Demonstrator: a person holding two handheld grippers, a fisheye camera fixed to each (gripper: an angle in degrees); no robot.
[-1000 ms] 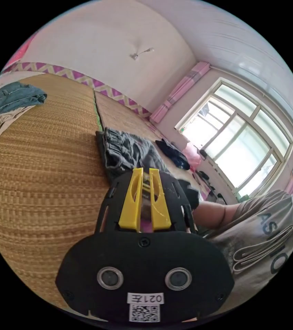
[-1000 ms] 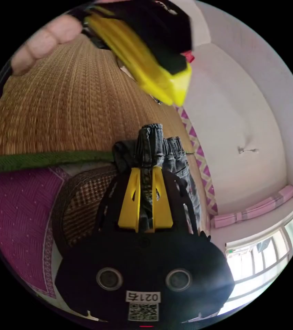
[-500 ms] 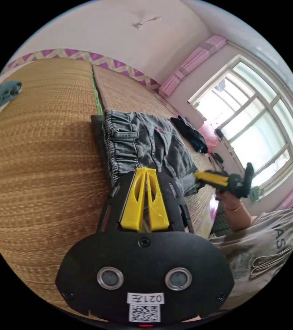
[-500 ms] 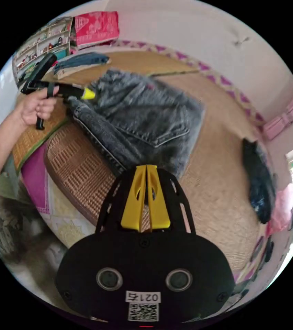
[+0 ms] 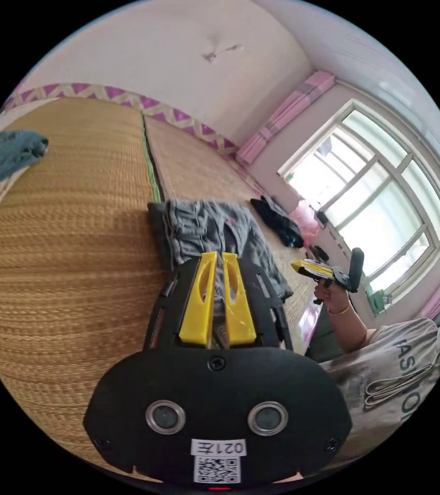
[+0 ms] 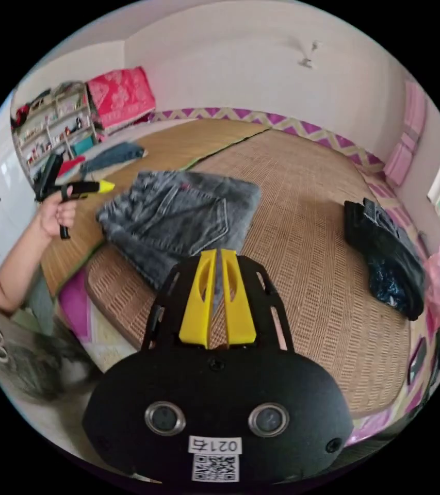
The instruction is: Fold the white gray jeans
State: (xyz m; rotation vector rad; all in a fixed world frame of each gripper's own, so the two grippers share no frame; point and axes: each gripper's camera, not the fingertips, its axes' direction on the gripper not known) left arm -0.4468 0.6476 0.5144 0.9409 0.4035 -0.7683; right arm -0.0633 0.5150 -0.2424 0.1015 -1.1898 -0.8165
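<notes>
Released a moment ago: folded jeans (image 6: 178,216) now lying flat on the mat (image 6: 307,216), left gripper (image 5: 217,258) and right gripper (image 6: 217,255) nearly closed, empty, pulled clear; fold looks complete

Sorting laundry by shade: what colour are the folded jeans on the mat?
Washed dark gray; the jeans show best in the right gripper view.

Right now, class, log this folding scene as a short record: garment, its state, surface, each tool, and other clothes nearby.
garment: grey jeans
state: folded into a compact bundle, back pocket up
surface: woven straw mat
left tool: held beside the jeans, off the cloth, jaws nearly together
right tool: held above the mat, jaws nearly together, holding nothing
other clothes: dark garment lying apart on the mat; blue denim pile at the far edge
</notes>
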